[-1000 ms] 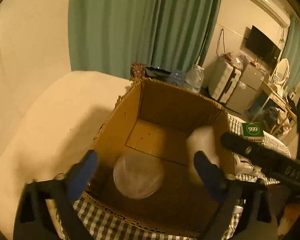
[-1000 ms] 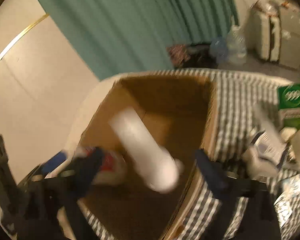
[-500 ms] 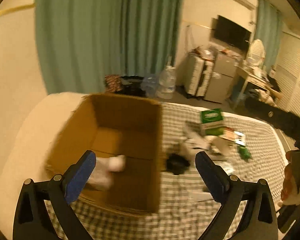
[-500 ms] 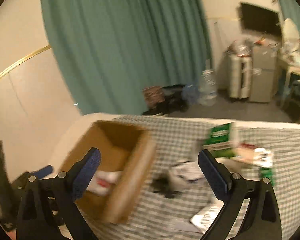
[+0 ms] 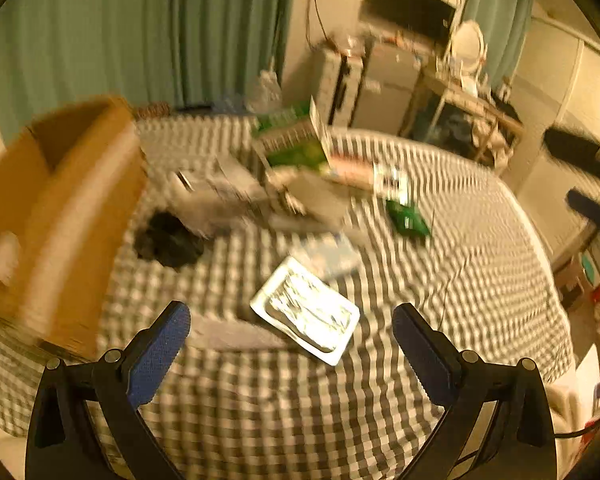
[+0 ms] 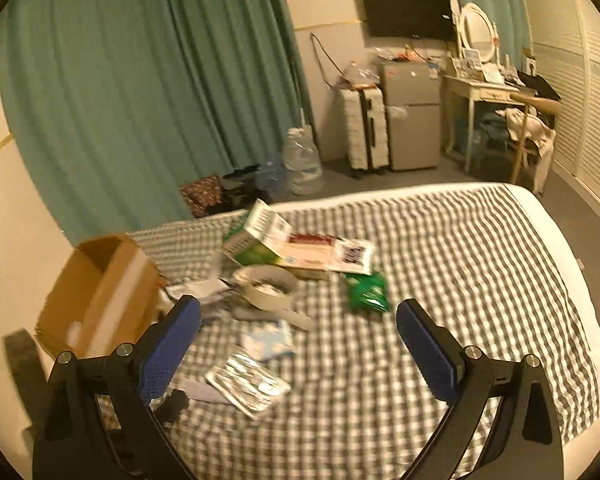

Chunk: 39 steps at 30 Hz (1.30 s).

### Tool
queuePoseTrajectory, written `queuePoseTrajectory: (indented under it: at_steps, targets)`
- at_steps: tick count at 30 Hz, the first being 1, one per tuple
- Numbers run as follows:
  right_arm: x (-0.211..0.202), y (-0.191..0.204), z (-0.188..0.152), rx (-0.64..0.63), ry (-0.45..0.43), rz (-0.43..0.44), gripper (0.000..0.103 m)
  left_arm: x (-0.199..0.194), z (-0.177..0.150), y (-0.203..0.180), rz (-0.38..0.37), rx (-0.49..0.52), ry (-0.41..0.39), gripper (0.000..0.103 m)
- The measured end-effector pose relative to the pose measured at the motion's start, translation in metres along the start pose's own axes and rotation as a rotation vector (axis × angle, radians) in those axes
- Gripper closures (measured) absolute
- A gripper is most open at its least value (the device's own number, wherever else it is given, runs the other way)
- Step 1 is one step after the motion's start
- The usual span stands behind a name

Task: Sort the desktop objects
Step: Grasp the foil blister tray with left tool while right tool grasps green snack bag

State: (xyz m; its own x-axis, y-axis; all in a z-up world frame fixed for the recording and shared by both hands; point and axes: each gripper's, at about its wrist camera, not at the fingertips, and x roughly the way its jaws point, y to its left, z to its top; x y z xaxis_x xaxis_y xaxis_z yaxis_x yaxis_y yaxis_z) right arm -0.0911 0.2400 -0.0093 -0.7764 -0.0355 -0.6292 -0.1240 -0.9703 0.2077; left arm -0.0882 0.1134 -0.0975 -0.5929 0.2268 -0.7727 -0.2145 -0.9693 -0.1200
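From the left wrist camera, the left gripper (image 5: pixel 290 338) hangs above the checked cloth (image 5: pixel 460 288), its blue fingers wide apart and holding nothing. A silver foil pack (image 5: pixel 306 314) lies on the cloth just ahead of them. The cardboard box (image 5: pixel 56 208) stands at the left, a black lump (image 5: pixel 168 242) beside it, and a green carton (image 5: pixel 292 142) rests farther back among blurred papers.

From the right wrist camera, the right gripper (image 6: pixel 298 334) is also spread open and empty. The foil pack (image 6: pixel 246 384) lies near its left finger. A roll of tape (image 6: pixel 266 288), a green packet (image 6: pixel 366 292) and the green carton (image 6: pixel 260 238) sit in the middle of the cloth (image 6: pixel 480 280), with the box (image 6: pixel 100 292) at the left edge.
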Motion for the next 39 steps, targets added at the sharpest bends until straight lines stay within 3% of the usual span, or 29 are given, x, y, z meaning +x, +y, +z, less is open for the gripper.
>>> queuePoseTrajectory:
  at_steps: [7, 12, 16, 19, 31, 34, 36, 37, 38, 39]
  targets:
    - [0.043, -0.052, -0.016, 0.084, 0.061, -0.035, 0.004, 0.054, -0.025, -0.013, 0.022, 0.098, 0.068, 0.000]
    - [0.085, -0.070, -0.023, 0.128, 0.117, -0.050, 0.004, 0.083, -0.026, -0.012, -0.003, 0.059, 0.127, 0.000]
    - [0.124, -0.079, -0.027, 0.143, 0.150, -0.078, 0.005, 0.105, -0.022, -0.010, 0.046, 0.041, 0.135, 0.000]
    - [0.151, -0.086, -0.028, 0.152, 0.162, -0.093, 0.004, 0.122, -0.024, -0.011, 0.040, 0.048, 0.159, 0.000]
    - [0.241, -0.096, -0.017, 0.091, 0.250, -0.130, 0.005, 0.135, -0.031, -0.014, -0.003, 0.175, 0.134, 0.000]
    - [0.252, -0.099, -0.024, 0.087, 0.275, -0.124, 0.005, 0.134, -0.031, -0.013, -0.011, 0.180, 0.133, 0.008]
    - [0.248, -0.097, -0.025, 0.052, 0.268, -0.136, 0.021, 0.131, -0.031, -0.012, -0.013, 0.184, 0.128, 0.017]
    - [0.247, -0.096, -0.025, 0.037, 0.267, -0.148, 0.040, 0.130, -0.031, -0.012, -0.016, 0.183, 0.129, 0.017]
    - [0.244, -0.097, -0.025, 0.031, 0.264, -0.152, 0.052, 0.129, -0.030, -0.011, -0.023, 0.179, 0.132, 0.017]
    - [0.243, -0.099, -0.026, 0.039, 0.258, -0.144, 0.053, 0.128, -0.031, -0.010, -0.028, 0.177, 0.137, 0.018]
